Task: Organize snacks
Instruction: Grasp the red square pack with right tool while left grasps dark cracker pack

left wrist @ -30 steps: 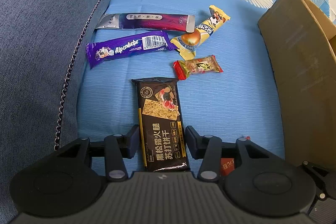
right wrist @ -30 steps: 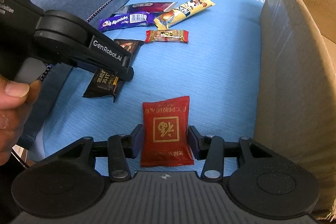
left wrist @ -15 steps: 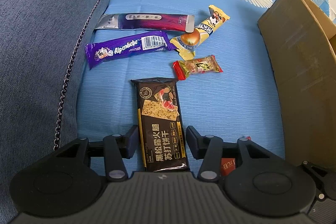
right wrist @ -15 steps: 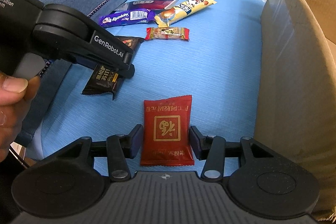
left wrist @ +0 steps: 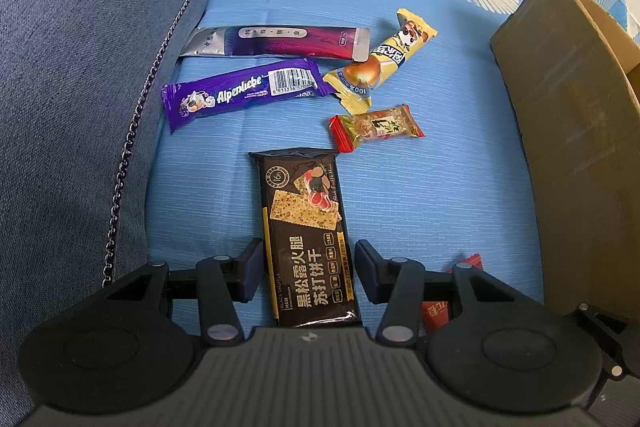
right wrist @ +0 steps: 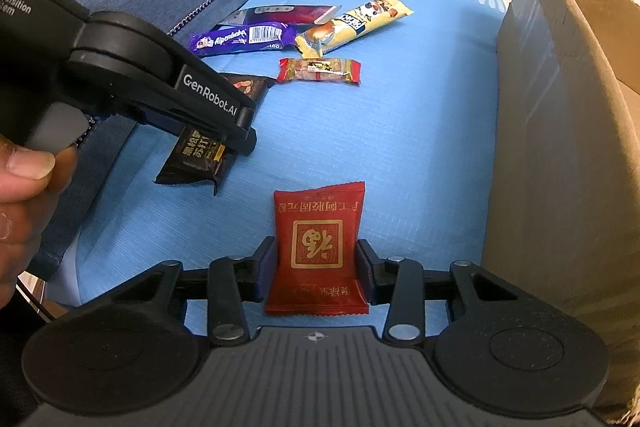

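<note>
- The left gripper (left wrist: 308, 267) straddles the near end of a black cracker pack (left wrist: 306, 239); its jaws stand slightly wider than the pack, with a sliver of blue showing on each side, so they are not clamped on it.
- The right gripper (right wrist: 316, 269) has a red sachet (right wrist: 318, 251) between its jaws, which sit right against the sachet's two edges (whether they actually press it, I cannot tell).
- Both packs lie flat on a blue patterned sheet (left wrist: 420, 195) spread over the seat, each with its long axis running away from its camera.
- Further off on the sheet, a purple Alpenliebe bar (left wrist: 244, 93) lies crosswise, with a long maroon-and-silver stick pack (left wrist: 280, 43) just behind it.
- A yellow wafer bar (left wrist: 380, 65) lies tilted to the right of those two, its lower end just beside the purple bar's end.
- A small red-ended candy (left wrist: 376, 127) sits between the yellow bar and the far end of the cracker pack, apart from both.
- A cardboard box (right wrist: 560, 147) stands at the right edge of the sheet, its flap raised.
- A grey-blue sofa cushion (left wrist: 80, 67) with a dark chain (left wrist: 128, 155) along its seam borders the sheet on the left.
- In the right wrist view the left gripper's black body (right wrist: 160, 87) lies over the cracker pack (right wrist: 196, 163), and a hand (right wrist: 24, 187) holds its handle.
</note>
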The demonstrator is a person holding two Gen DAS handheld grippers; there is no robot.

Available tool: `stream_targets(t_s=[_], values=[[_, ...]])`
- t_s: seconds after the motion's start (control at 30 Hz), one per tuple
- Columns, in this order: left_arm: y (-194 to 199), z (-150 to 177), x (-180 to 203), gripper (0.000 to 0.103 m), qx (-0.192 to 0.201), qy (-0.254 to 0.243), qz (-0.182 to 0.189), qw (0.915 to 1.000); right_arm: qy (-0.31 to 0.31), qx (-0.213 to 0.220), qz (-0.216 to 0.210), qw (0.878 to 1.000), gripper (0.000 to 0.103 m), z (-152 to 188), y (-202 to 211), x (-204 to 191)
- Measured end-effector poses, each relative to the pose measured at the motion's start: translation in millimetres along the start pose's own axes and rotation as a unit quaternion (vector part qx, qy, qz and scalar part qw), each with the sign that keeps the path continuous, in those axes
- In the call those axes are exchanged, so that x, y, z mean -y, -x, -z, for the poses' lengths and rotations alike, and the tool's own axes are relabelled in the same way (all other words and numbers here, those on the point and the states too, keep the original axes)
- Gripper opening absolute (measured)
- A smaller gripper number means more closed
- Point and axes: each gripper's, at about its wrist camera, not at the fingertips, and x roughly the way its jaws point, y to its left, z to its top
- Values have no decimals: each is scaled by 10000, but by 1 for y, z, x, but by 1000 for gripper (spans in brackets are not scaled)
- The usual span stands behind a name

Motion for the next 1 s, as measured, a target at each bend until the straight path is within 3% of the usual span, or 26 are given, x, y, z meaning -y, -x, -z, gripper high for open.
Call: stream_targets(t_s=[0.27, 0.7, 1.0], values=[[0, -1, -1, 43, 39, 22, -3, 10000, -88, 149, 8, 9998, 43, -3, 5, 3], [12, -6, -6, 42, 419, 228, 129, 9988, -111, 347, 21, 9993, 43, -2, 14, 2], [26, -10, -12, 40, 816, 462, 217, 9954, -117, 879, 91, 9960, 43, -5, 33, 5]])
